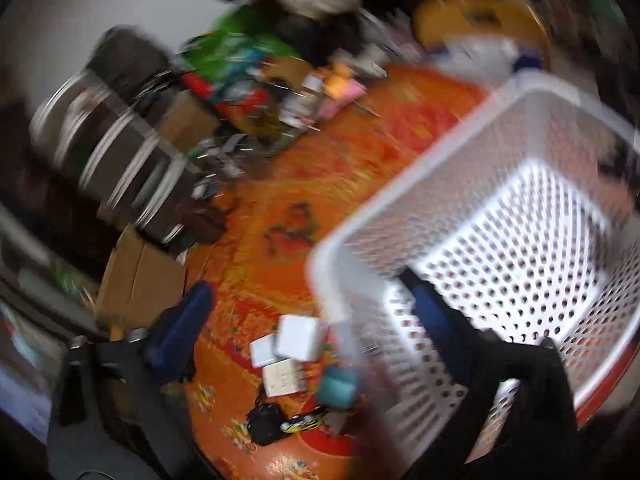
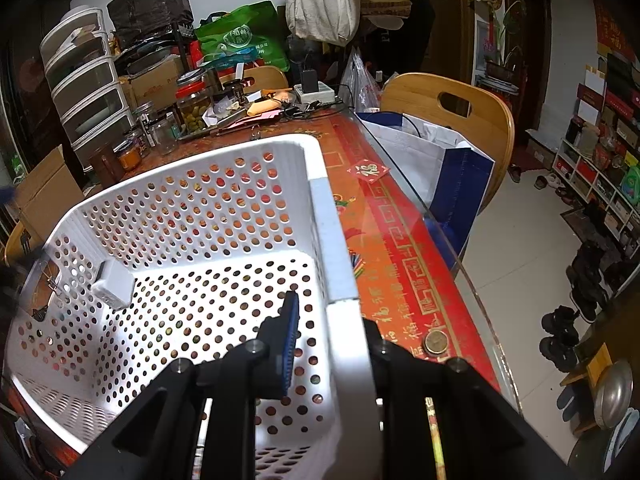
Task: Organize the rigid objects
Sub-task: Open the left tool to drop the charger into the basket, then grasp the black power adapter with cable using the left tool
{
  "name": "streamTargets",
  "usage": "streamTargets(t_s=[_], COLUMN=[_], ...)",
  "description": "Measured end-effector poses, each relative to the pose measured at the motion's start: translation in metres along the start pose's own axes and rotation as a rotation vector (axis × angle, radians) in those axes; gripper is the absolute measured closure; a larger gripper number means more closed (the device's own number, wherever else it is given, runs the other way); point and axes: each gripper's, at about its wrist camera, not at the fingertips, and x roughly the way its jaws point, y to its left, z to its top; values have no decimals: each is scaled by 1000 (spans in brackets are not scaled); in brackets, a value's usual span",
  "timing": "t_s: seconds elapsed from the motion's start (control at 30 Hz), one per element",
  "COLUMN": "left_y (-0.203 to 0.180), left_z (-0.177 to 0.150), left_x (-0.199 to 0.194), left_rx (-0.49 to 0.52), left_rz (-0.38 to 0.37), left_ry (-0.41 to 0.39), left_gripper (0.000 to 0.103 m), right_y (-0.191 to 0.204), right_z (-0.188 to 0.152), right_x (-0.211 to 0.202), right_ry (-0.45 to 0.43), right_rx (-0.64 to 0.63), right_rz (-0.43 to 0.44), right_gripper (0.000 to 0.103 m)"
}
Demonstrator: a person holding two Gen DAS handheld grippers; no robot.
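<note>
A white perforated basket (image 2: 200,208) stands on the orange patterned table. My right gripper (image 2: 332,312) is shut on its right wall, the blue pad inside and the other finger outside. A small white box (image 2: 114,284) lies against the basket's left inner wall. In the blurred left wrist view my left gripper (image 1: 306,286) is open wide and straddles the basket's (image 1: 500,208) near corner, with one finger inside. Nothing is held between its fingers. Below it on the table lie small white boxes (image 1: 296,338), a teal object (image 1: 338,386) and a black item with cables (image 1: 264,424).
Jars (image 2: 194,108), a plastic drawer unit (image 2: 86,84), cardboard boxes (image 2: 44,192) and bags crowd the table's far end. A wooden chair (image 2: 452,108) holding a blue and white bag (image 2: 448,168) stands past the glass table edge on the right. A coin (image 2: 435,342) lies near that edge.
</note>
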Motion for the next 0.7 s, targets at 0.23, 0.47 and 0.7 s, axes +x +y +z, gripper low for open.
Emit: streamTargets(t_s=[0.23,0.47,0.7], left_y=[137,157,148], left_z=[-117,-223,-237], left_x=[48,119,152], left_rx=[-359,-598,-653], left_rz=[26,-52,-128], left_ry=[123,278,316], left_gripper=[0,0,0], right_y=[1,3,3], right_z=[0,2,2], right_x=[0,1,1], right_ry=[-3,-3,0], right_rx=[-7,-14,-14], right_rz=[-3,-18,-38], right_gripper=[85,85,85])
